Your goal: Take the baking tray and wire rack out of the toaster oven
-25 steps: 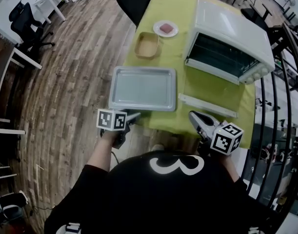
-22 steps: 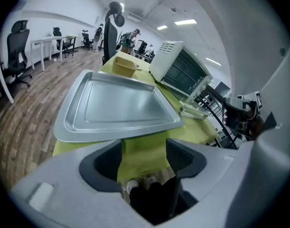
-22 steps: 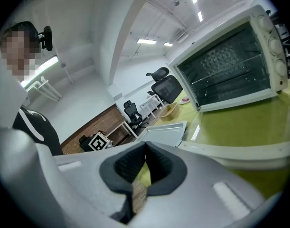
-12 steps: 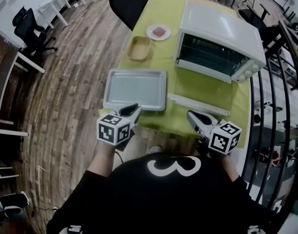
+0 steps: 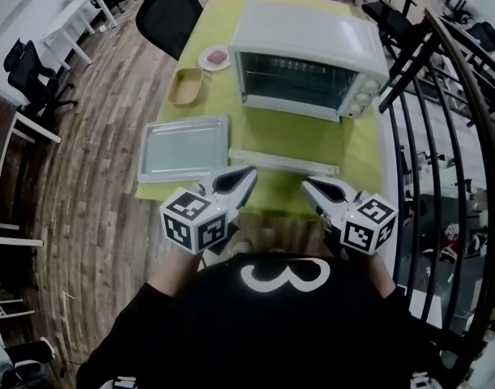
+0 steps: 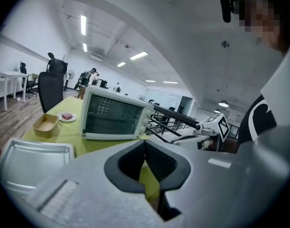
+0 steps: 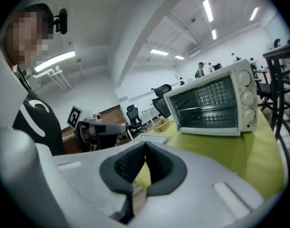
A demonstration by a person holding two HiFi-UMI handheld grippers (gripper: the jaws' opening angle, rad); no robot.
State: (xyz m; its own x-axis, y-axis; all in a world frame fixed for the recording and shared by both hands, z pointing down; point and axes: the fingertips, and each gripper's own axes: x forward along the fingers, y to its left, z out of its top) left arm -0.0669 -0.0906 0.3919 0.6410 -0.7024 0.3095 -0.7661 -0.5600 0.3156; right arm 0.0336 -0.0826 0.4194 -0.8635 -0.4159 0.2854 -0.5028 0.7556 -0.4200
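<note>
Grey left claw (image 5: 249,171) has just been closing and its jaws now meet on nothing; the right claw (image 5: 306,183) is pinched together empty too, both over the near edge of the yellow-green worktop (image 5: 304,132). Just past them the baking tray (image 5: 185,147) lies flat on the worktop, left of the dropped-open door (image 5: 283,161). Pretty sure that's the wire rack (image 7: 209,114) inside the toaster oven (image 5: 308,35), with a tan bowl (image 5: 186,87) and small plate (image 5: 215,57) at its left.
</note>
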